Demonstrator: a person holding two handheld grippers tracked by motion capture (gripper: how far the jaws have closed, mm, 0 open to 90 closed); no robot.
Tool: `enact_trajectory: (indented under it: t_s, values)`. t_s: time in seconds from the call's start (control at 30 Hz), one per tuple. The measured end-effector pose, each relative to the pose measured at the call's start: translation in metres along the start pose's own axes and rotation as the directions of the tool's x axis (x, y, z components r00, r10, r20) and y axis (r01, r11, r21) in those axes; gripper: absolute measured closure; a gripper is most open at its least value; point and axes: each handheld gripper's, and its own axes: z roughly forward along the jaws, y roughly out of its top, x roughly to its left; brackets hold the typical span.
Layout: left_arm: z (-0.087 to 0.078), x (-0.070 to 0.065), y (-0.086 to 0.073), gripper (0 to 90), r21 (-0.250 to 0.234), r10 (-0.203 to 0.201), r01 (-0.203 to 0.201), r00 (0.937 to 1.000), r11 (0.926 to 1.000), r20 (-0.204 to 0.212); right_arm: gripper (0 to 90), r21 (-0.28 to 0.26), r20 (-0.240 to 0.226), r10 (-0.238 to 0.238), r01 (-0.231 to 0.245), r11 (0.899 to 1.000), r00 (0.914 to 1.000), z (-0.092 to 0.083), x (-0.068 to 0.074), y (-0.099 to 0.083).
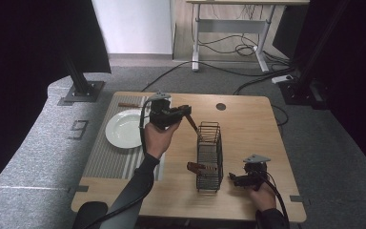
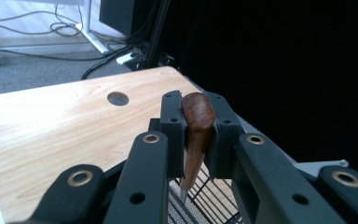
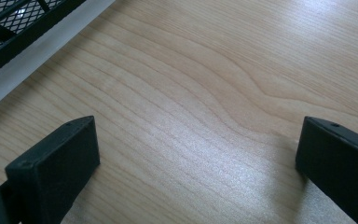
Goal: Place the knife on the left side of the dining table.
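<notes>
Now my left tool (image 2: 197,140) clamps a wooden-handled knife (image 2: 196,135), raised above the worktop (image 1: 248,119) near the far end of the wire basket (image 1: 208,157); my right tool (image 3: 198,154), jaws spread, rests beside the basket's near end by the worktop's near edge.

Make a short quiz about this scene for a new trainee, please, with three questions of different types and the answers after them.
1. True or false: the left gripper is shut on a wooden-handled utensil.
2. Multiple choice: where does the white plate lie? A) inside the wire basket; B) on the striped placemat; C) on the floor.
3. Fill the gap: the jaws of the right gripper stand ____ over bare tabletop.

Key: 1 true; 2 B; 3 open.
</notes>
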Motion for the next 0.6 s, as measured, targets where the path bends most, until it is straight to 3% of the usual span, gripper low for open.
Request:
enact_trajectory:
  t_s: [0.37,0.6]
  values:
    - [-0.040,0.001,0.015,79.4,-0.070,-0.001,0.000,1.0000,0.9976,-0.008,0.0,0.000,0.000,0.001,-0.001,1.000,1.0000,0.000,0.000,0.000]
    - [-0.067,0.009,0.007,79.9,-0.099,-0.018,0.013,0.9987,0.9950,-0.048,0.0,-0.001,0.000,0.001,-0.001,1.000,1.0000,0.000,0.000,0.000]
